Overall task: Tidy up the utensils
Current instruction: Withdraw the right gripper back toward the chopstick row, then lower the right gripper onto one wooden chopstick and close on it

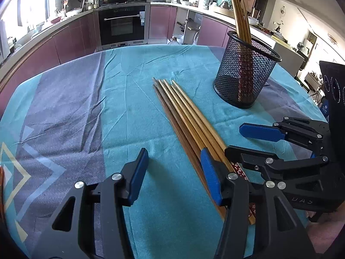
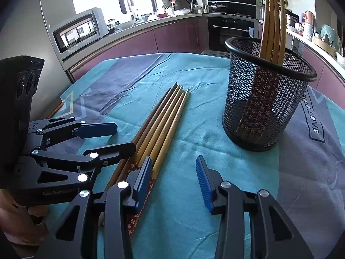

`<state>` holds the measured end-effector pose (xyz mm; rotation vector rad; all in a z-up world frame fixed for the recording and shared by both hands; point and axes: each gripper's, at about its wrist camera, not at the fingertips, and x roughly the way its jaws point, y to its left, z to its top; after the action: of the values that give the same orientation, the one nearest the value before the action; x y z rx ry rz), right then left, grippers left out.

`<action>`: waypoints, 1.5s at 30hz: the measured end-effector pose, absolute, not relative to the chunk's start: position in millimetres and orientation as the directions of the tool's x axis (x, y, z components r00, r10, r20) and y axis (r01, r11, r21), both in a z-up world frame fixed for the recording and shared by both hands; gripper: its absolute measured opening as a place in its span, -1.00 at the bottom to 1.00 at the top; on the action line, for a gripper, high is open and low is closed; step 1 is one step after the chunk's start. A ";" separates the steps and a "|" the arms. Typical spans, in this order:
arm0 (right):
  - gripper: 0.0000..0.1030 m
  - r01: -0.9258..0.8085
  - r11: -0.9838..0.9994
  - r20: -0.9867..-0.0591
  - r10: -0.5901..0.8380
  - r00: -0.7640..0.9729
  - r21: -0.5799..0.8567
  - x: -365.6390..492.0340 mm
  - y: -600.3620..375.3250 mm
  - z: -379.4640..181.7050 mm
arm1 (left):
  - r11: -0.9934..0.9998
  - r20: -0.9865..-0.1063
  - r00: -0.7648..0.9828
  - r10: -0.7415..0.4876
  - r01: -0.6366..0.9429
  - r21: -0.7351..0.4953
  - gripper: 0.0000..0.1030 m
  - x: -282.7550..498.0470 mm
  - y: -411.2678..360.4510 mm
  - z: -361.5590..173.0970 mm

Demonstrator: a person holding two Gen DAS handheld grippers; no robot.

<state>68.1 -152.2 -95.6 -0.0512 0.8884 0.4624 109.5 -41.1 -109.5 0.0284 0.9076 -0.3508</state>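
Note:
Several wooden chopsticks (image 1: 189, 120) (image 2: 163, 125) lie side by side on the teal cloth, thin tips pointing away and red-patterned ends near me. My left gripper (image 1: 174, 172) (image 2: 116, 138) is open; its right finger sits over the bundle's near end, and only cloth is between its pads. My right gripper (image 2: 173, 179) (image 1: 248, 142) is open too, its left finger over the patterned ends. The two grippers flank the bundle from opposite sides. A black mesh cup (image 1: 245, 71) (image 2: 267, 99) stands upright to the right with several chopsticks (image 1: 239, 13) (image 2: 272, 26) leaning inside.
A teal and grey tablecloth (image 1: 71, 108) (image 2: 306, 161) covers the table, wrinkled in places. Behind the far edge are pink kitchen cabinets and a built-in oven (image 1: 123, 23). A microwave (image 2: 79, 30) stands at far left. A person's hand (image 2: 19, 226) holds the left gripper.

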 end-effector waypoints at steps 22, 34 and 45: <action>-0.43 -0.416 0.905 -0.773 0.324 0.546 0.086 79.1 -140.8 -95.8 | 0.942 -0.786 0.554 -0.276 0.318 -0.106 -0.45 122.9 -44.2 -111.7; -0.54 -0.407 0.909 -0.773 0.317 0.549 0.084 102.4 -132.7 -95.7 | 0.950 -0.787 0.554 -0.269 0.287 -0.123 -0.59 138.4 -44.7 -111.2; -0.68 -0.394 0.914 -0.772 0.319 0.550 0.097 115.1 -130.9 -95.6 | 0.958 -0.787 0.562 -0.254 0.259 -0.124 -0.66 149.1 -49.6 -112.0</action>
<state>115.1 -130.9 -95.6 -0.0913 0.8941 0.4228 149.1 -49.6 -112.0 0.0054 0.9262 -0.3017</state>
